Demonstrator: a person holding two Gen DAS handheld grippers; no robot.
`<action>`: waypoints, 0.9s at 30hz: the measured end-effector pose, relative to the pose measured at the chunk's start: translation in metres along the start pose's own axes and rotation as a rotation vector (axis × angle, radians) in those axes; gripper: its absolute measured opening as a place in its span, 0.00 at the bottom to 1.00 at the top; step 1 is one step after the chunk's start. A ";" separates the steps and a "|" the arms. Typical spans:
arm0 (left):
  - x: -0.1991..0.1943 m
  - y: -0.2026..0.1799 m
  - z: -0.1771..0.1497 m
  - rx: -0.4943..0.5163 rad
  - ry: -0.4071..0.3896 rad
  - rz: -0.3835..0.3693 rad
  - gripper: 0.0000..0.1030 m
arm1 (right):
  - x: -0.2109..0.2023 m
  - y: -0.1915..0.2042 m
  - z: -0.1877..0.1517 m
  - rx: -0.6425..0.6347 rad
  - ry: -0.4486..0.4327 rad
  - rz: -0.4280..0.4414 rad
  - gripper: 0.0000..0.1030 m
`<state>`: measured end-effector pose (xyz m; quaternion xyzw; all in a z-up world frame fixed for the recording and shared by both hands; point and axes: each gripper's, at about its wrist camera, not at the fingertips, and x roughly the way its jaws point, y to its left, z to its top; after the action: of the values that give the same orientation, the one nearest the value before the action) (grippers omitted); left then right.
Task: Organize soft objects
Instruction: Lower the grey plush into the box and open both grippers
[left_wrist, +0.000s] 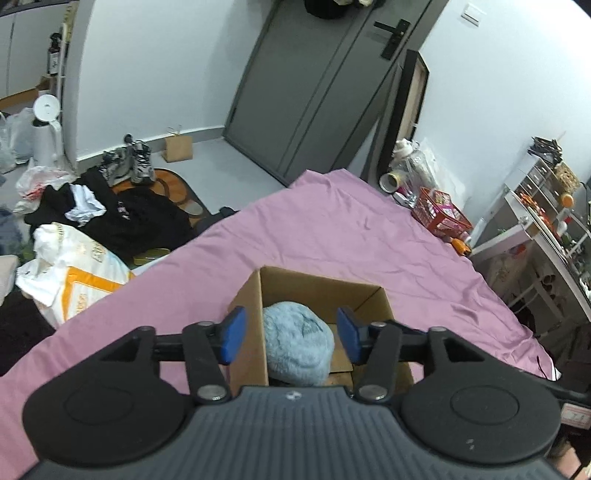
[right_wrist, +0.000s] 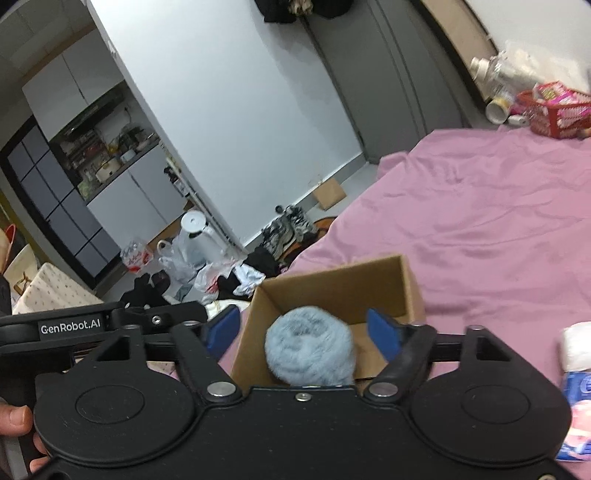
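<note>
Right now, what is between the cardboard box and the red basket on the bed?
Only bare, wrinkled pink sheet lies between the cardboard box and the red basket. The left wrist view shows it best.

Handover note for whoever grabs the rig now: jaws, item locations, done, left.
Left gripper: jaws open, empty, above the cardboard box.
Right gripper: jaws open, empty, also over the box.
Fluffy light-blue soft item sits inside the box, which stands on the pink bedsheet.
Done: that item is boxed.
Left: a white and blue pack lies on the bed by the right gripper; it may be next. Clothes on the floor are untouched.
</note>
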<state>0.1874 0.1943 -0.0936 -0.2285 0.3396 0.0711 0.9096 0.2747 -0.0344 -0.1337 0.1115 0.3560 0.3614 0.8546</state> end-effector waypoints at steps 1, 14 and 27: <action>-0.002 -0.003 0.001 0.001 -0.002 0.011 0.57 | -0.006 -0.001 0.002 0.002 -0.008 -0.009 0.79; -0.033 -0.062 -0.001 0.117 -0.036 0.044 0.75 | -0.079 -0.015 0.014 -0.054 -0.108 -0.083 1.00; -0.054 -0.113 -0.006 0.209 -0.052 -0.004 0.76 | -0.133 -0.051 0.009 -0.015 -0.176 -0.150 1.00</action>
<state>0.1747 0.0923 -0.0209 -0.1311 0.3209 0.0391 0.9372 0.2441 -0.1631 -0.0796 0.1093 0.2840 0.2879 0.9080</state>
